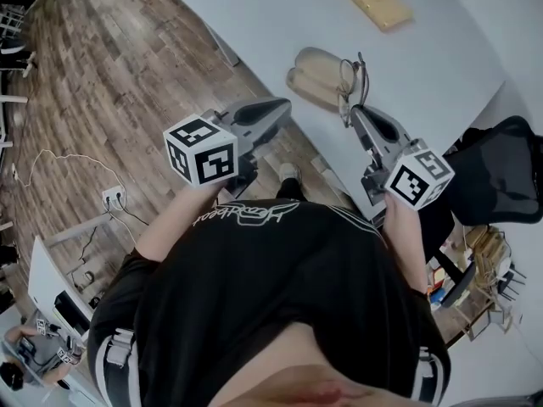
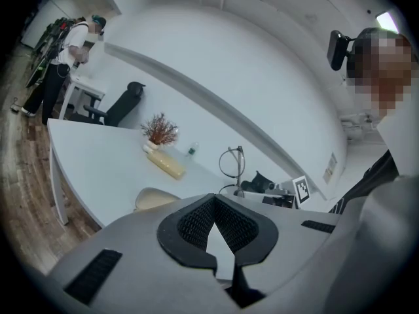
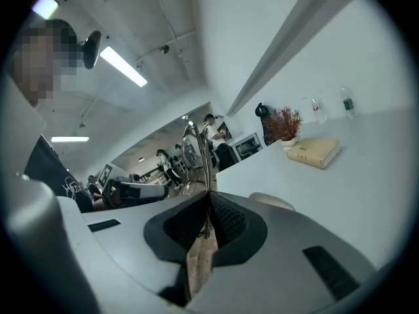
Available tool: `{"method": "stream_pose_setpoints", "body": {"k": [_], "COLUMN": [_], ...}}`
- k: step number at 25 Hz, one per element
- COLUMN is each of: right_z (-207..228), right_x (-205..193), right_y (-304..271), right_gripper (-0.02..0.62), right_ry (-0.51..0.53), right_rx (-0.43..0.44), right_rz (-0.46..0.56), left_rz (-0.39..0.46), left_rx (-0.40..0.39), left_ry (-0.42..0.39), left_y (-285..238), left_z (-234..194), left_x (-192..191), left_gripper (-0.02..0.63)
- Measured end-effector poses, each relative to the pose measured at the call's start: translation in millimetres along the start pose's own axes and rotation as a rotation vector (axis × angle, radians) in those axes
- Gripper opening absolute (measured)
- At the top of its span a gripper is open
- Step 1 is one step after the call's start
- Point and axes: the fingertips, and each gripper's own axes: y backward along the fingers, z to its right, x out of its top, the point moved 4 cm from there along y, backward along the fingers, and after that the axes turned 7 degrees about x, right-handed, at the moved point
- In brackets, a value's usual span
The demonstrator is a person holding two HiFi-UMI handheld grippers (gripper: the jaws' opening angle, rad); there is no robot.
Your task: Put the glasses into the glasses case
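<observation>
**A:** Where are the thin, dark wire-rimmed glasses [image 1: 352,87] [image 2: 230,162] [image 3: 196,150]?

**B:** In the right gripper [image 1: 358,113] [image 3: 208,221]. Its jaws are pressed together on part of the frame, and the lenses stand up above them.

**A:** And the beige oval glasses case [image 1: 316,76] [image 2: 154,198] [image 3: 272,201]?

**B:** It lies on the white table [image 1: 424,66], near the edge. From the head view the glasses overlap its end, but I cannot tell whether they touch.

**A:** What about the left gripper [image 1: 284,106] [image 2: 216,224]?

**B:** Its jaws are spread with nothing between them. It hangs just off the table edge, near the case.
</observation>
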Motion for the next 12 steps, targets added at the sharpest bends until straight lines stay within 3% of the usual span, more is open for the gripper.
{"method": "stream_pose_setpoints", "body": {"k": [12], "right_z": [48.1], "right_x": [3.4], "right_y": [-42.3], "right_gripper": [0.018], "right_ry": [0.172], "right_rx": [-0.055], "right_rz": [-0.178], "left_rz": [-0.011], "left_rx": [0.064], "left_ry": [0.057], "left_y": [-23.0], "left_z": [-41.1], "left_x": [6.7], "left_gripper": [0.006]}}
